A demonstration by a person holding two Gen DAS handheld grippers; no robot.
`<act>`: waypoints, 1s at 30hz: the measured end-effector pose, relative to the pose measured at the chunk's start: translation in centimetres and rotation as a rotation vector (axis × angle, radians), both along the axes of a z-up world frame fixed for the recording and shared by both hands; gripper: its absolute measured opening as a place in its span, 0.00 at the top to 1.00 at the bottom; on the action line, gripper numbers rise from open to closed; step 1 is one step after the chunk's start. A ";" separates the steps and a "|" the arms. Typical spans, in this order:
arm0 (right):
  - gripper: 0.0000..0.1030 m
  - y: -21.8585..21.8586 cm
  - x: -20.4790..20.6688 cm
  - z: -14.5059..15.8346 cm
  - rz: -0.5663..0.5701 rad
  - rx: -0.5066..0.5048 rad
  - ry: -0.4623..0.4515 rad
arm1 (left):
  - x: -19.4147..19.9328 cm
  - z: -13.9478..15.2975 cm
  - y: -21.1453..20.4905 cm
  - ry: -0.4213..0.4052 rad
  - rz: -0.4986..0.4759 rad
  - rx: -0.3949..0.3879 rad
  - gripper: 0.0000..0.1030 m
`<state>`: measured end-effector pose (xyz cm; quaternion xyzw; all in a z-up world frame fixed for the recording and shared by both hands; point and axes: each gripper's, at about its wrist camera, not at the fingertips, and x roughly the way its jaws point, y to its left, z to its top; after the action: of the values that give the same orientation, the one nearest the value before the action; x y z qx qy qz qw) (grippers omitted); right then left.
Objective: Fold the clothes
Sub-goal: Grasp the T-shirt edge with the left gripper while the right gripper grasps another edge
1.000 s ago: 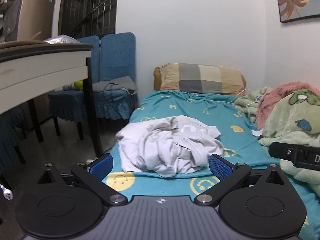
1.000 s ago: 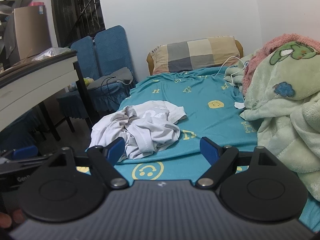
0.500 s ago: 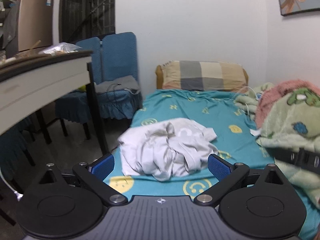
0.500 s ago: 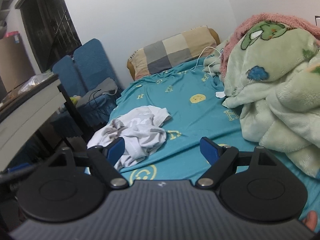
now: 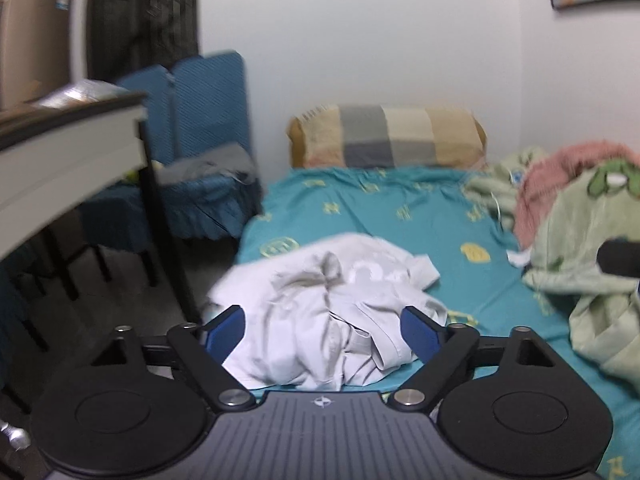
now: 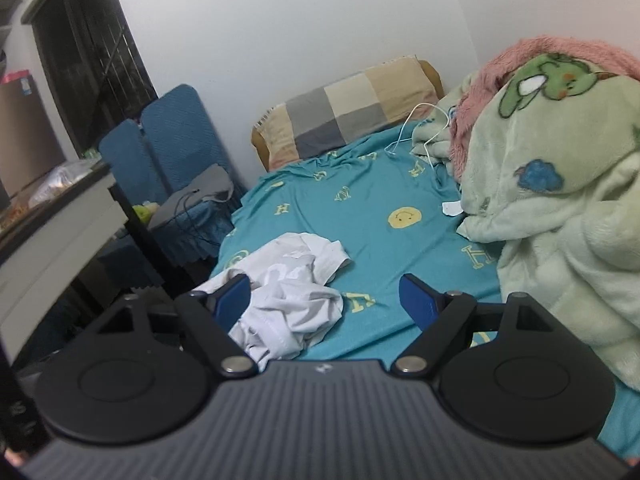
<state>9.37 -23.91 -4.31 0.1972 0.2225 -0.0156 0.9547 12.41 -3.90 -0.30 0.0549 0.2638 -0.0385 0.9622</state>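
White cotton, crumpled into a loose heap, is what you have in front of you: the garment (image 5: 332, 312) lies on the teal bedsheet (image 5: 400, 220) near the bed's left edge, at the near end of the bed. Your left gripper (image 5: 322, 330) points at that heap with its blue pads (image 5: 224, 330) set wide; the jaws are closing, yet they press on nothing, and whether the cloth already lies between them or just beyond cannot be told from this blurred view. Your right gripper (image 6: 326, 300) has its jaws spread apart and holds nothing; in its view the garment (image 6: 292, 292) sits low and left, with the left pad in front of the cloth's left part and bare sheet ahead of the right pad. Farther off, a checked pillow (image 6: 348, 112) rests against the wall at the head of the bed. On the right, a pale green fleece blanket (image 6: 552, 208) is piled up, with a pink one (image 6: 516, 60) behind it. Left of the bed stand blue-covered chairs (image 5: 200, 120) and a table (image 5: 60, 160).
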 end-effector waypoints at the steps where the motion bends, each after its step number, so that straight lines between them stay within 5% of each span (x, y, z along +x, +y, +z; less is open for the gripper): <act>1: 0.19 0.2 0.6 -0.6 0.002 -0.014 -0.007 | 1.4 -1.1 -0.1 0.005 -0.015 0.007 0.16; 9: 0.28 1.3 5.2 -6.5 0.078 0.018 0.061 | 11.1 -9.2 0.5 0.074 -0.041 0.012 0.37; 13: 0.31 1.4 6.9 -8.2 0.095 0.009 0.079 | 13.0 -10.9 1.9 0.088 0.001 -0.048 0.62; 15: 0.33 1.6 7.4 -8.9 0.101 0.006 0.098 | 12.7 -10.5 2.4 0.064 0.011 -0.080 0.83; 18: 0.33 1.8 7.5 -9.2 0.113 -0.004 0.103 | 11.3 -8.8 3.0 0.007 0.023 -0.116 0.97; 25: 0.33 2.0 5.3 -7.8 0.110 -0.017 0.045 | 3.0 -2.9 6.2 -0.065 0.074 -0.244 0.98; 30: 0.33 2.5 3.2 -6.8 0.137 -0.012 0.024 | -3.2 0.1 8.9 -0.071 0.156 -0.248 0.98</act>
<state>12.53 -21.40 -11.07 0.1757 0.2465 0.0463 0.9520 9.20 5.04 -0.18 -0.0836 0.2261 0.0060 0.9705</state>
